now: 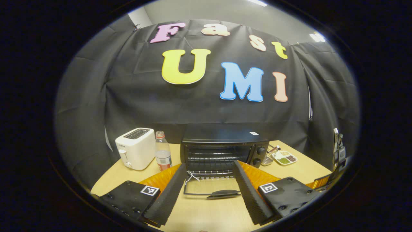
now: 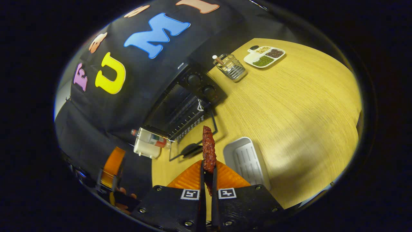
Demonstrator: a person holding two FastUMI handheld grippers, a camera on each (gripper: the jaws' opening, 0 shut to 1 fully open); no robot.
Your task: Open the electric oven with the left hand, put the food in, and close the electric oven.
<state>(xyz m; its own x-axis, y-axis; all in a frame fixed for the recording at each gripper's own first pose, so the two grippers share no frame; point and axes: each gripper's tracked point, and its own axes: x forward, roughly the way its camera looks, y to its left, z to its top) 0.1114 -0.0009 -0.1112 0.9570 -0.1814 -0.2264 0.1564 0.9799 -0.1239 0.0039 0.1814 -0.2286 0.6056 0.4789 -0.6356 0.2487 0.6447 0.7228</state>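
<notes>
The black electric oven (image 1: 222, 143) stands at the back of the table with its glass door (image 1: 209, 187) folded down flat, handle (image 1: 223, 193) toward me, wire rack showing inside. My left gripper (image 1: 210, 165) is open, its fingers straddling the lowered door without touching it. In the right gripper view, my right gripper (image 2: 208, 168) is shut on a reddish-brown strip of food (image 2: 208, 146), held upright above the table in front of the open oven (image 2: 190, 100). The left gripper (image 2: 111, 170) and the hand holding it show at the lower left.
A white toaster (image 1: 136, 151) and a bottle (image 1: 162, 154) stand left of the oven. A wire utensil holder (image 1: 268, 158) and a divided plate (image 1: 285, 158) sit to its right. A white tray (image 2: 246, 159) lies beside my right gripper on the wooden table (image 2: 305, 106).
</notes>
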